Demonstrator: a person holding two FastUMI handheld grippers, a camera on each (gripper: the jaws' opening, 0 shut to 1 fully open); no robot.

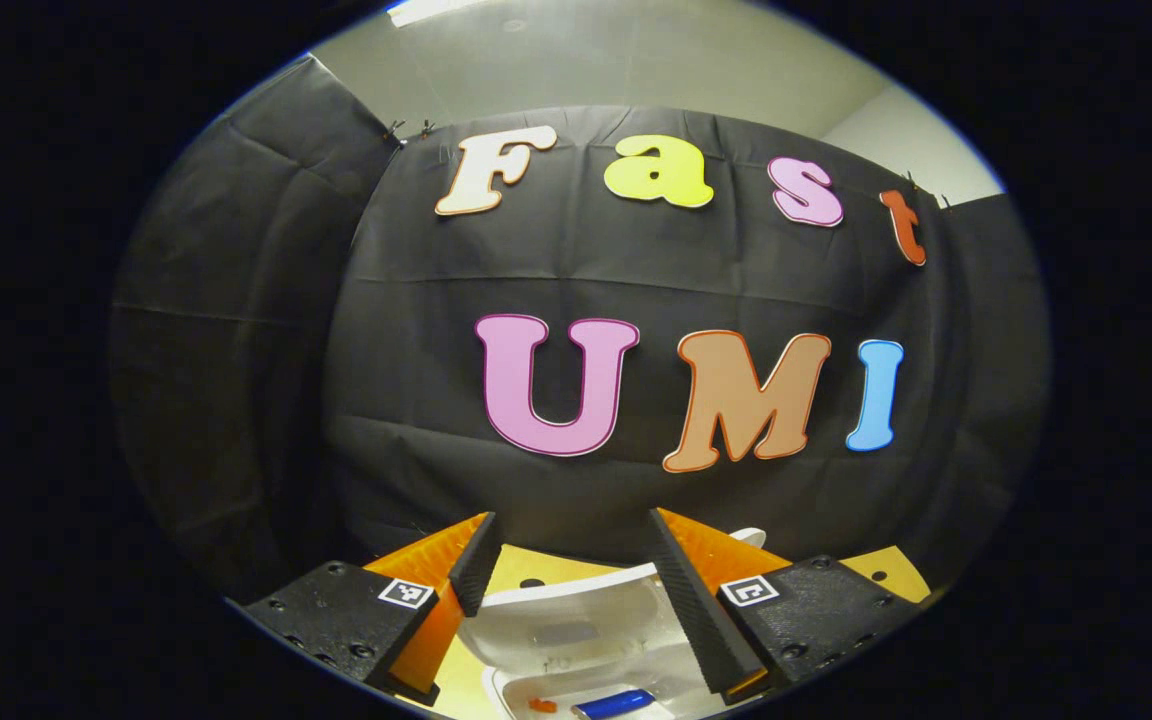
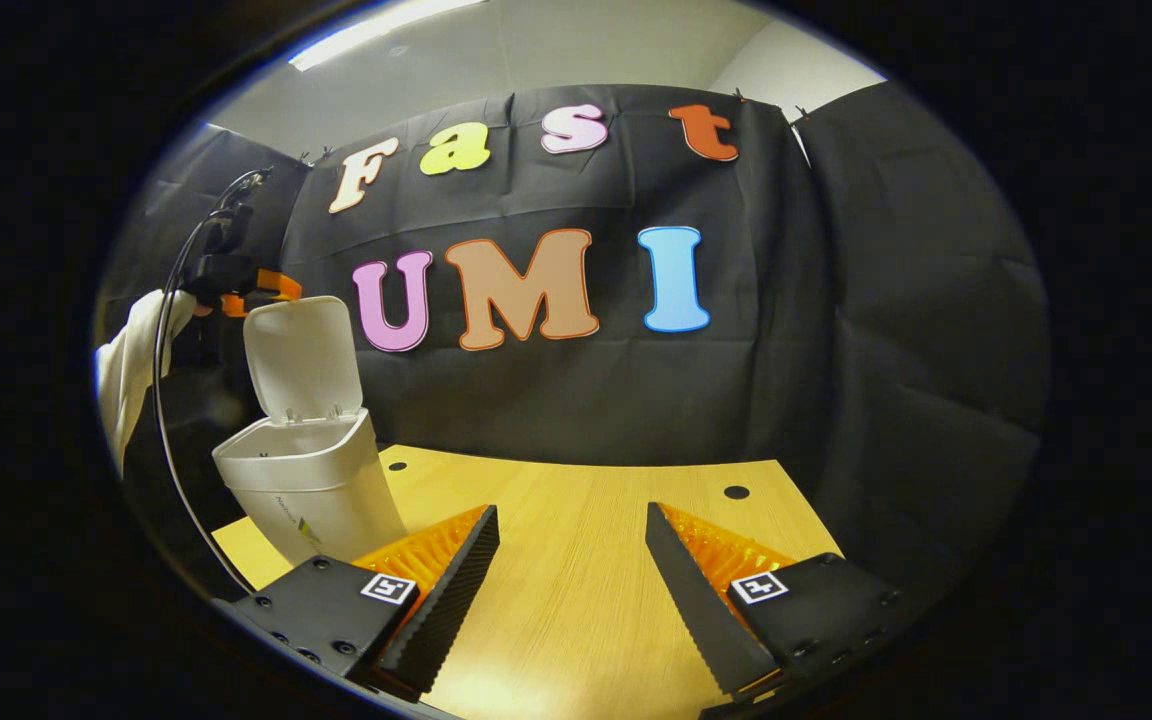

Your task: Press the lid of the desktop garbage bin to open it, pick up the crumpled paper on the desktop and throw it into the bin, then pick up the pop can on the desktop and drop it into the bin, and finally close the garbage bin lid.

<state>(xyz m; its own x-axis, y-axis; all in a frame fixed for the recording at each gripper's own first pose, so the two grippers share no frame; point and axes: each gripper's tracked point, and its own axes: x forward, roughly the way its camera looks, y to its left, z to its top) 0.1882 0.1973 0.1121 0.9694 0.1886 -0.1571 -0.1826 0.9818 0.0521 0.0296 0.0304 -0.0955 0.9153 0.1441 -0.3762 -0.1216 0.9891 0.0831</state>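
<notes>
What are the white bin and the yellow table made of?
The bin looks like smooth white plastic: thin moulded walls, a soft sheen, and a hinged lid standing open. The table looks like light wood or a wood-look laminate, with fine grain lines and a slight glare near the front.

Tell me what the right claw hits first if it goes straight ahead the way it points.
Probably nothing near. The right claw is open over bare table, and past the far edge the line meets the black cloth wall. The bin stands off to its left, out of the line. Depth is hard to judge.
</notes>
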